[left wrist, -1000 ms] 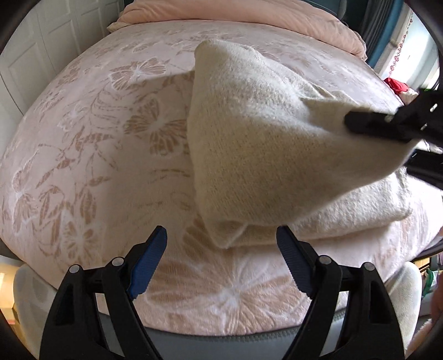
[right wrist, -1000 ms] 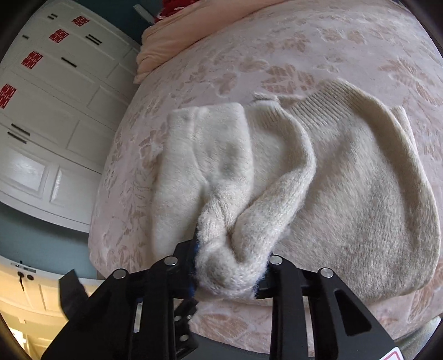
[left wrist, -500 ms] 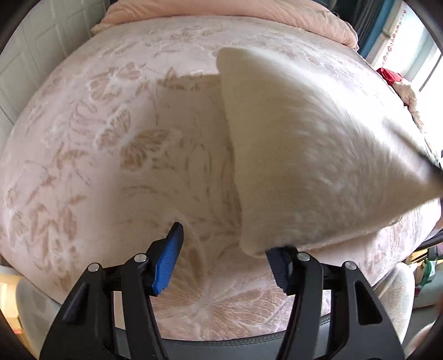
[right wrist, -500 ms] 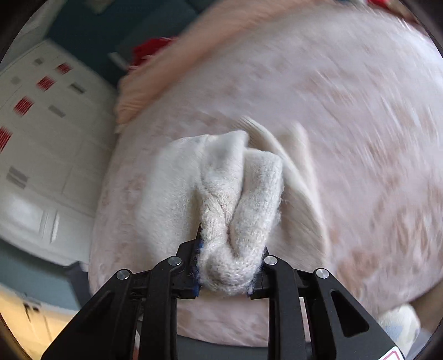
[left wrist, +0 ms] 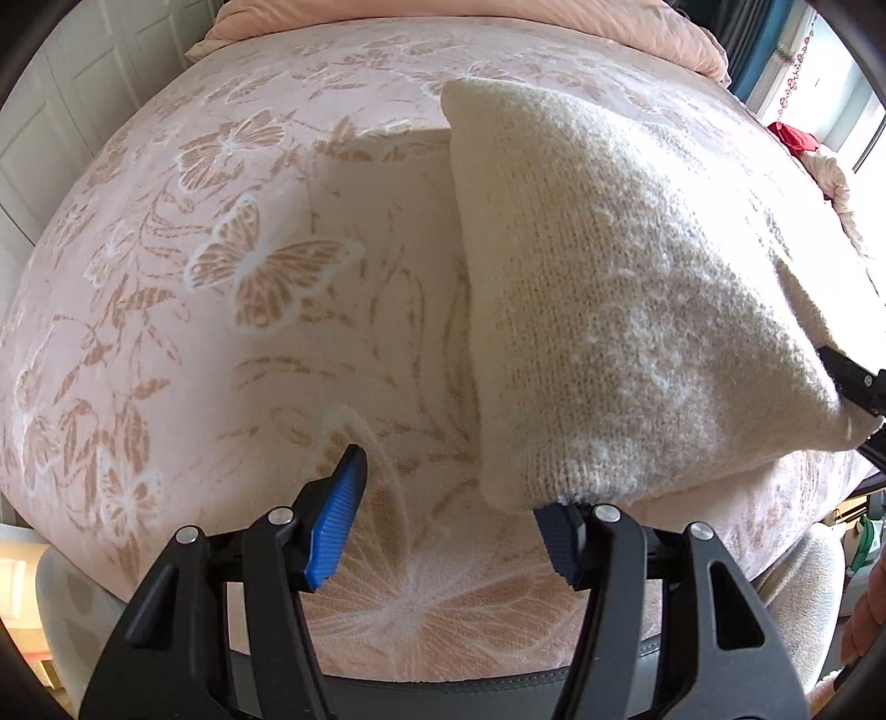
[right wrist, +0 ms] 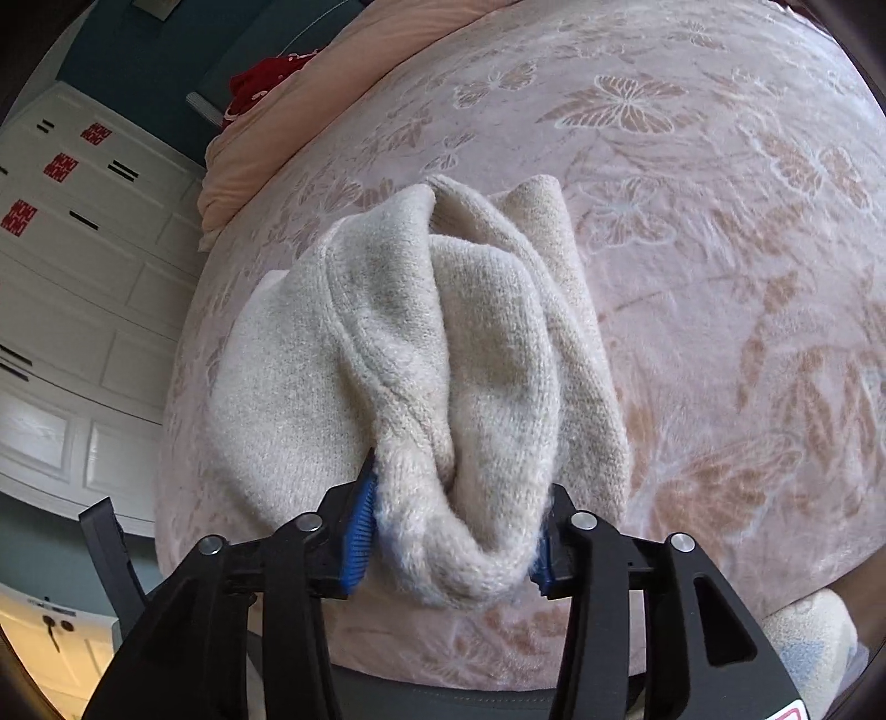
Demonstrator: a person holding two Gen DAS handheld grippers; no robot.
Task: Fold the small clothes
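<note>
Cream knitted garment (right wrist: 443, 354): bunched into thick folds and lifted off the bed, its gathered end pinched between the blue pads of the right gripper (right wrist: 451, 537), whose jaws are pressed onto the knit. In the left wrist view the same garment (left wrist: 626, 310) hangs as a broad flap slanting up toward the right edge of the frame, casting a shadow on the cover beneath; its lowest corner overlaps the right-hand blue pad of the left gripper (left wrist: 448, 526). That gripper's jaws stand spread wide and grip nothing.

Surface: a bed under a pale pink blanket (left wrist: 221, 310) with a raised butterfly and leaf pattern in tan. A plain peach quilt (left wrist: 498, 22) lies rolled along the far end of the bed.

Room: white panelled wardrobe doors (right wrist: 72, 277) with red paper decorations stand beside the bed, against a dark teal wall (right wrist: 138, 66). A red item (right wrist: 260, 83) rests at the end of the quilt. A bright window (left wrist: 841, 99) shows in the left wrist view.
</note>
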